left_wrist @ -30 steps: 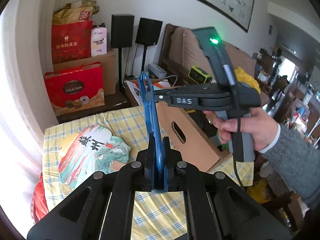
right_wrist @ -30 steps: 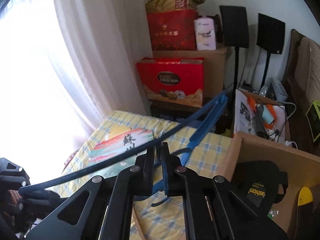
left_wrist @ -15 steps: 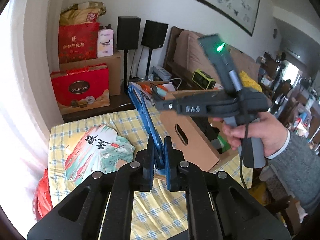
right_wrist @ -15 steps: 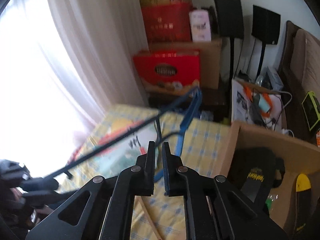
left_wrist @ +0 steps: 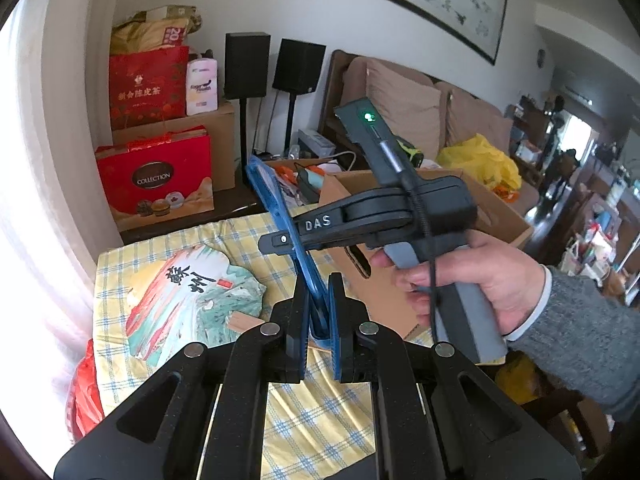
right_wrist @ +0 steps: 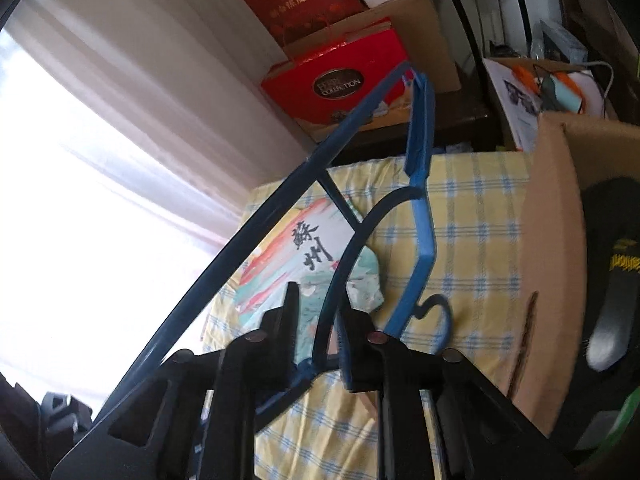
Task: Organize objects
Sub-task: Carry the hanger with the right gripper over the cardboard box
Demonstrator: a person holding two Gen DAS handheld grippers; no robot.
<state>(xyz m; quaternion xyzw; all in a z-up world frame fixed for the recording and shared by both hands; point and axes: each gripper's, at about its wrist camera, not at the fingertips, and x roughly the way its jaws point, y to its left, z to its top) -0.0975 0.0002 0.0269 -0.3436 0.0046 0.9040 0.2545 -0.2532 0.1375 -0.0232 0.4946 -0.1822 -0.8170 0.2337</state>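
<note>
Now, left view: left gripper point(left_wrist: 318, 312) lower centre, jaws clamped on blue hanger point(left_wrist: 276, 204) rising edge-on toward upper centre. Right gripper point(left_wrist: 276, 240) crosses mid-frame from right, hand point(left_wrist: 472, 280) on grip; its tips at hanger, contact unclear there. Right view alone shows whole hanger point(right_wrist: 420, 184) shape over checked cloth point(right_wrist: 472, 216), and right gripper point(right_wrist: 318, 320) jaws just been opening, hanger's curved bar between them, pads not pressing. Fan point(right_wrist: 316, 256) on cloth, box point(right_wrist: 556, 240) at right edge.
</note>
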